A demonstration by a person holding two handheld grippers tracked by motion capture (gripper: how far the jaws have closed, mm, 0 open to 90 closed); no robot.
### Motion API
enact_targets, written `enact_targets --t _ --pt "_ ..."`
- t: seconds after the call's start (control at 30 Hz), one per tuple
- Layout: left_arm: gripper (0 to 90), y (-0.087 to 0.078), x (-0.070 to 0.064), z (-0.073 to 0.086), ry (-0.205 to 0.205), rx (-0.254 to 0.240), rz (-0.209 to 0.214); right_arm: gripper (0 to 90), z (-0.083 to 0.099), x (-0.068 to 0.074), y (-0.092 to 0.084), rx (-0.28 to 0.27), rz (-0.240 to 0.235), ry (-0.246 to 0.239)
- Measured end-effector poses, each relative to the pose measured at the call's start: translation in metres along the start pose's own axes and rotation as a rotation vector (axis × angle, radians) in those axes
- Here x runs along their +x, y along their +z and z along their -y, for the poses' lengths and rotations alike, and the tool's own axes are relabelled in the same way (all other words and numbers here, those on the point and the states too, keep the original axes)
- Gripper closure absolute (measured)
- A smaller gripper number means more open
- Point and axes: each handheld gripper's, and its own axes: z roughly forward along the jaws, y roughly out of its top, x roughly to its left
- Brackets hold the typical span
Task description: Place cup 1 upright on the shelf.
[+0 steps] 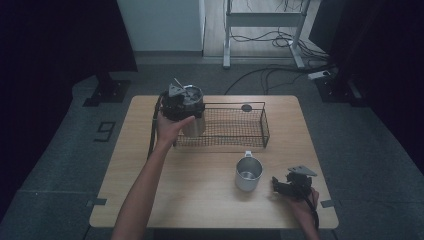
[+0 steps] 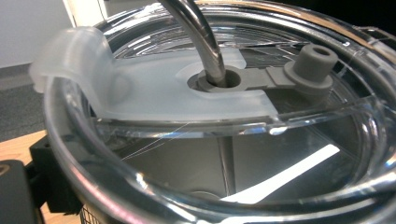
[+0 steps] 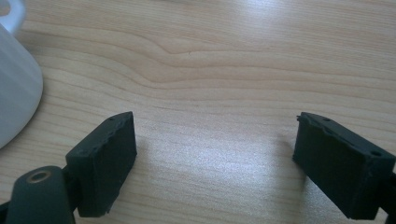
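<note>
Nearest the desk's [image 1: 150, 195] front right corner, the right gripper [image 1: 291, 186] rests low with its fingers [image 3: 105, 158] spread apart on nothing. Along the far edge stands a wire basket [image 1: 235, 127]. At the basket's left end, the left gripper [image 1: 176, 106] grasps a steel tumbler [image 1: 192, 115] with a clear lid [image 2: 224, 116] and straw [image 2: 196, 32]. A metal mug [image 1: 248, 173] stands just left of the right gripper.

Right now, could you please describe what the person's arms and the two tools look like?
Both forearms are bare, no sleeves. Each tool, left and right, is black, topped by a grey three-cornered plate, with a black cable trailing. The right tool's pads are blocky, matte black, with rough edges.
</note>
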Motion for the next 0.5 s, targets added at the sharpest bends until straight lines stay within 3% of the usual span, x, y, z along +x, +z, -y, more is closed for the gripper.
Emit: enact_targets --t 0.5 --pt "4.1 0.022 0.0 -0.001 -0.011 0.012 -0.016 12.8 0.0 0.0 0.0 0.0 0.001 0.0"
